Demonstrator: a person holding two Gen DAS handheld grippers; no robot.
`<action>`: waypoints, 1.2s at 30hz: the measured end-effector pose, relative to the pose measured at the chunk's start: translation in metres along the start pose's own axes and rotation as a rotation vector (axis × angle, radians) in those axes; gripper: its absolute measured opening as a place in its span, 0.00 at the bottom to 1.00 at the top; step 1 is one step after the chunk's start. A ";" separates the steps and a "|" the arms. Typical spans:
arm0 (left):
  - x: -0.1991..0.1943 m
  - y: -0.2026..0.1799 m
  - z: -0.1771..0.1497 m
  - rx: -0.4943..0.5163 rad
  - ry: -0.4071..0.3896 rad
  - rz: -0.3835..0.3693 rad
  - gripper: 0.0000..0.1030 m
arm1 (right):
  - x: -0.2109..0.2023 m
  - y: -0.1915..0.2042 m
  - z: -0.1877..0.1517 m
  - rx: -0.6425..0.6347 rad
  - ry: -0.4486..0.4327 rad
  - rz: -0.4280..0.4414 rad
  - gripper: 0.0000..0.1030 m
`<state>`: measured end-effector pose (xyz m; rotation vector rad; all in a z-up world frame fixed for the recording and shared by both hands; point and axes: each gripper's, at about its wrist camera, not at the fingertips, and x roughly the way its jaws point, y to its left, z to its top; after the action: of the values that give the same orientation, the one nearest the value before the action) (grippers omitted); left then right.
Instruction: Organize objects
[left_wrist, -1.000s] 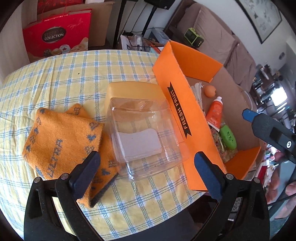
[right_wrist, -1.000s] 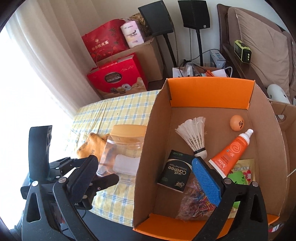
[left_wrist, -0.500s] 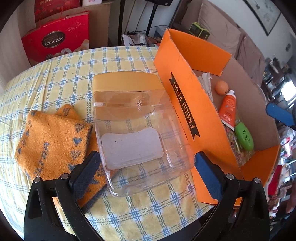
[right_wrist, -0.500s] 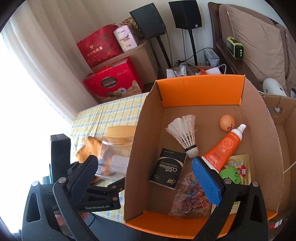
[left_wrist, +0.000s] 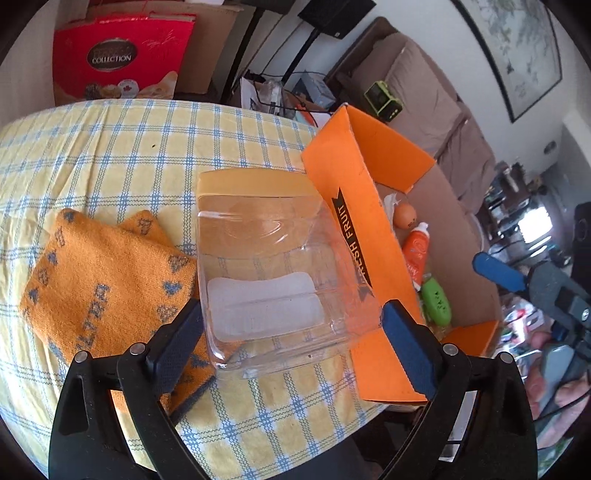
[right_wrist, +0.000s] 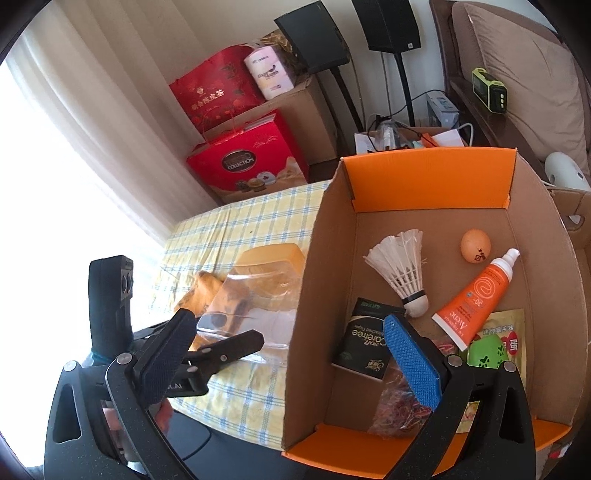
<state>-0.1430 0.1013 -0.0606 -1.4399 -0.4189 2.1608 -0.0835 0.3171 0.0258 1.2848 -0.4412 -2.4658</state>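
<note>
**L tongs closing in on the clear jar**

- Clear jar w/ yellow lid lies on its side on the checked desk, touching or just beside the outer wall of the orange box; lid end points away from the camera.
- Change since a sec ago: L wrist view has pushed in on the jar. It fills more of the view now, and its base end sits between the two fingers rather than ahead of them.
- L tongs: wide, jaws closing, jar between them. Pads look right at the jar's sides but no clear press seen, so not a grip yet.
- R tongs: spread wide, nothing held, hovering over the box's near end. Little change in that view.
- Orange towel lies beside the jar, partly under L finger; snag risk if the jaw drags it.
- Box already holds shuttlecock, ping-pong ball, orange tube, black paper pack, bag of rubber bands, green item.
- Read: jar pickup is the step in hand; prob. goes into the box next. Smooth, wide plastic, may slip if pinched off-centre.
</note>
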 end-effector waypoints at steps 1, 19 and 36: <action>-0.005 0.004 0.001 -0.014 -0.007 -0.025 0.92 | 0.002 0.003 0.002 0.003 0.006 0.017 0.99; -0.035 0.075 -0.014 -0.311 -0.091 -0.295 0.90 | 0.078 0.033 0.004 0.140 0.152 0.128 0.83; -0.033 0.097 -0.027 -0.370 -0.118 -0.245 0.89 | 0.103 0.051 0.001 0.066 0.170 -0.004 0.78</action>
<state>-0.1315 0.0024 -0.0958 -1.3625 -1.0284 2.0449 -0.1330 0.2280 -0.0273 1.5088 -0.4802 -2.3379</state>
